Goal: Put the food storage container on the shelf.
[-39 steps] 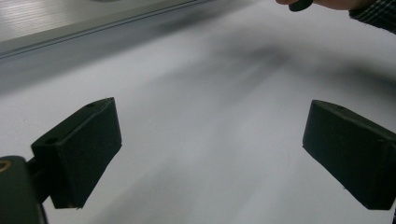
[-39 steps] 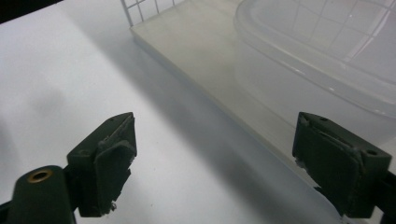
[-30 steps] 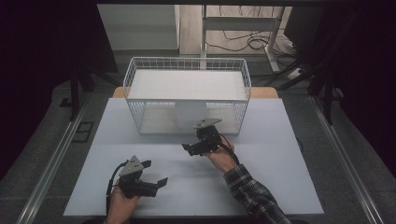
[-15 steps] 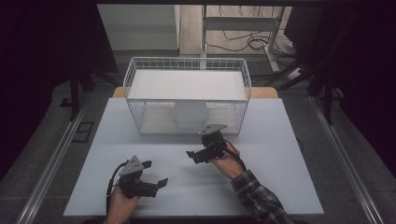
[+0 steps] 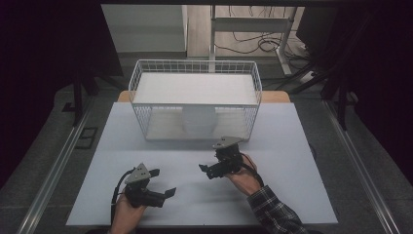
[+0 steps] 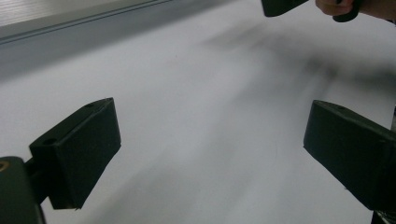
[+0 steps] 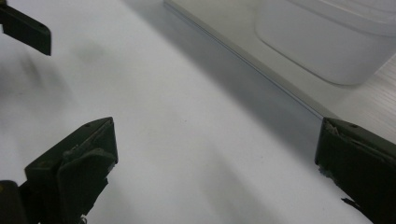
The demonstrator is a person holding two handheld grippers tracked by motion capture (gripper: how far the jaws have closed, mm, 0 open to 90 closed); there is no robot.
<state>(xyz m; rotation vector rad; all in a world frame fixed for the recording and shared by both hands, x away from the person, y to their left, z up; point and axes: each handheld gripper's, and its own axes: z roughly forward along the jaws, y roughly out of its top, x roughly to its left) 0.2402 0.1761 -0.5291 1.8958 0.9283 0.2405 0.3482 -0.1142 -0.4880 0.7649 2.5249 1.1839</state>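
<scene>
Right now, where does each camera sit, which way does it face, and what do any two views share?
High view: above the person's side, facing forward and down on the white table and white wire basket; forearms and both hand-held grippers show.
Left gripper view: on the left hand-held gripper, low over the table, open jaws.
Right gripper view: on the right hand-held gripper, open jaws.
Shared: each gripper view catches the other gripper.
</scene>
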